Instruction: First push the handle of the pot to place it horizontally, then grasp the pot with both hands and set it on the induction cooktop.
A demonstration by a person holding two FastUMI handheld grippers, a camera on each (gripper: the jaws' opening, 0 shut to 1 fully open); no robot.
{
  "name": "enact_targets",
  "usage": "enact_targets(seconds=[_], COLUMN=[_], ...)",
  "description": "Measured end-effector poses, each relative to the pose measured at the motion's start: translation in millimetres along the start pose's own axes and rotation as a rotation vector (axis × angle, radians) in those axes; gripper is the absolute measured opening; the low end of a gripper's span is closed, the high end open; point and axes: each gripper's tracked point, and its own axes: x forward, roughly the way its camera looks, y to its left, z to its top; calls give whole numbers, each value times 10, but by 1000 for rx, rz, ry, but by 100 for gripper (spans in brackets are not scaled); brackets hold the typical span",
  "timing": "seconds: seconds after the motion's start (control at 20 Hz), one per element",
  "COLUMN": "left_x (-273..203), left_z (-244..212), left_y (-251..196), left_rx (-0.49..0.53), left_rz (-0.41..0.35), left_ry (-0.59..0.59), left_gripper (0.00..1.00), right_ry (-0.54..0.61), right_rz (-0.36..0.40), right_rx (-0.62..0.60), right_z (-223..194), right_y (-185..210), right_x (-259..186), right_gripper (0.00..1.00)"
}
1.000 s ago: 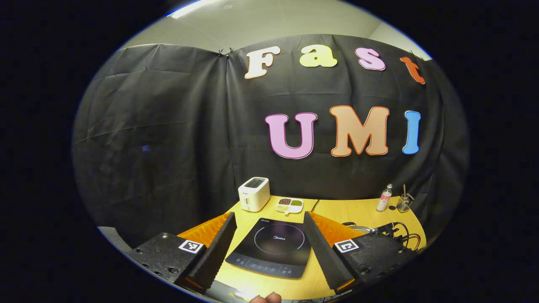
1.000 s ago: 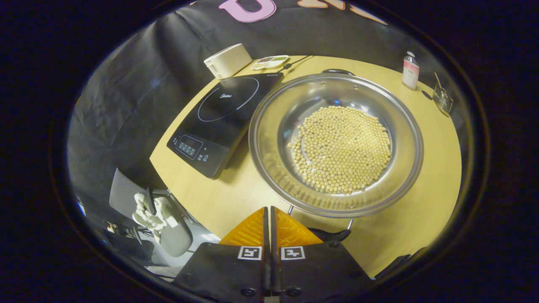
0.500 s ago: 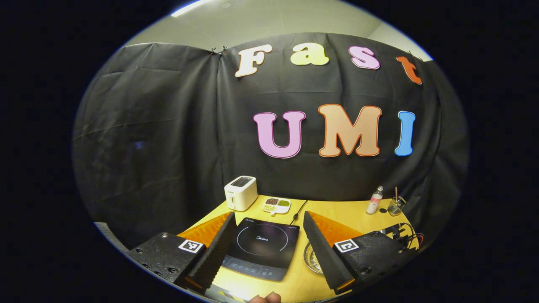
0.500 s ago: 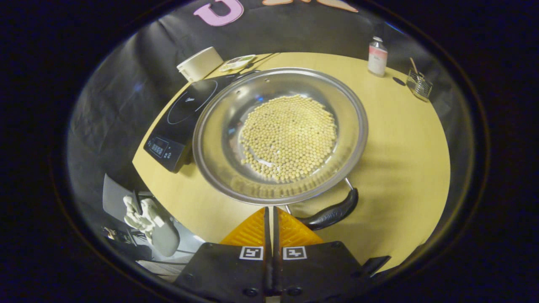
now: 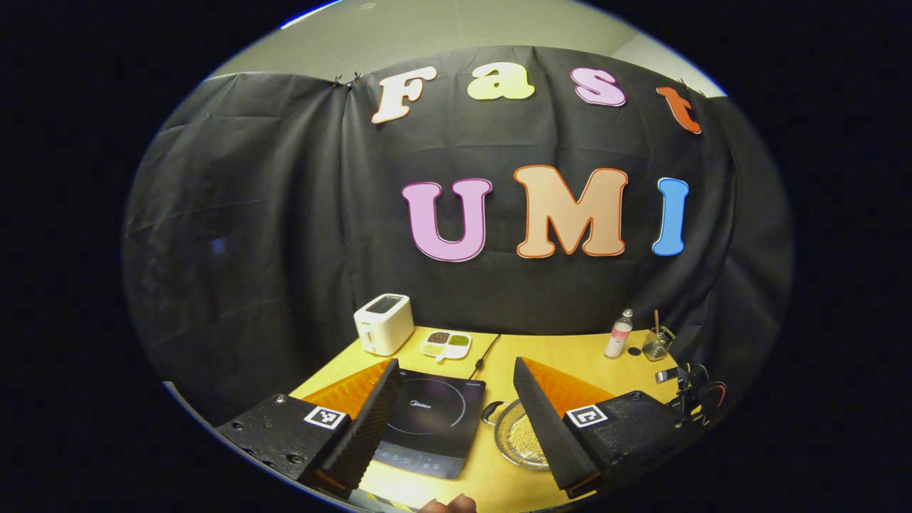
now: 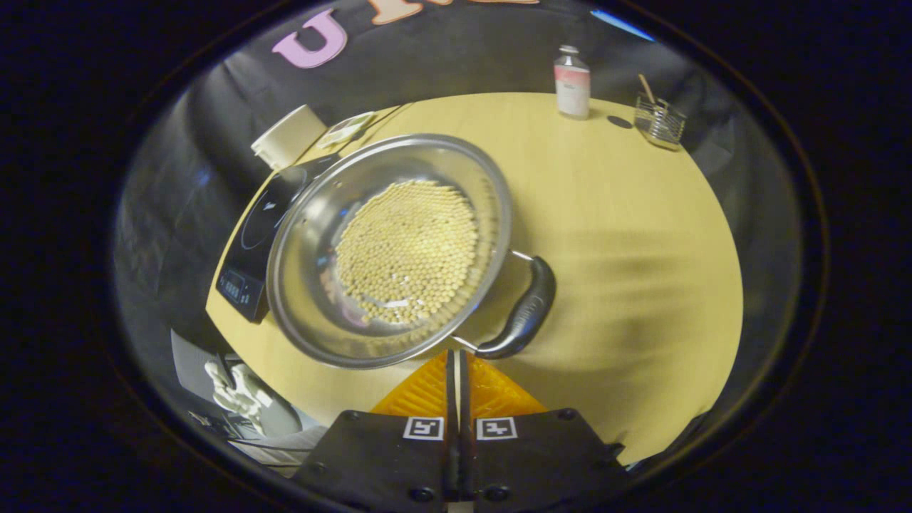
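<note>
The right tool (image 6: pixel 456 360) is held closed just beside the pot's black handle (image 6: pixel 524 313); the left tool (image 5: pixel 456 399) is held wide above the worktop (image 5: pixel 570 356).

Cooktop (image 5: pixel 427 420) has a small brand word printed by the ring on its glass, too small/blurred to read for sure. Square black-and-white marker tags sit on each tool finger base: left tool (image 5: pixel 456 420), right tool (image 6: pixel 459 363); patterns only, no text. Bottle (image 6: pixel 572 89) label not legible.
</note>
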Motion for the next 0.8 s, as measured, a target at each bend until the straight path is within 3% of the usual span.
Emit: enact_targets(seconds=[0.05,0.2,0.55,0.65,0.8], left_x=[83,361,939,1083,1224], left_z=[-58,-282,-837,-962,-1312], left_y=[-31,-18,144,125,19], left_rx=[-16,-47,-83,-92,-90], left_rz=[-24,-92,-263,-321,-409], left_ry=[16,80,250,293,408], left_gripper=[96,97,98,98,95], right_ry=[0,-6,14,-12,-107], right_rz=[2,-36,-208,-244,-291], right_rx=[27,85,187,232,307], right_z=[37,121,231,269,518], right_y=[-43,-134,-163,-146,-162], right_x=[14,32,13,-55,-178], right_gripper=[3,0,2,0,6])
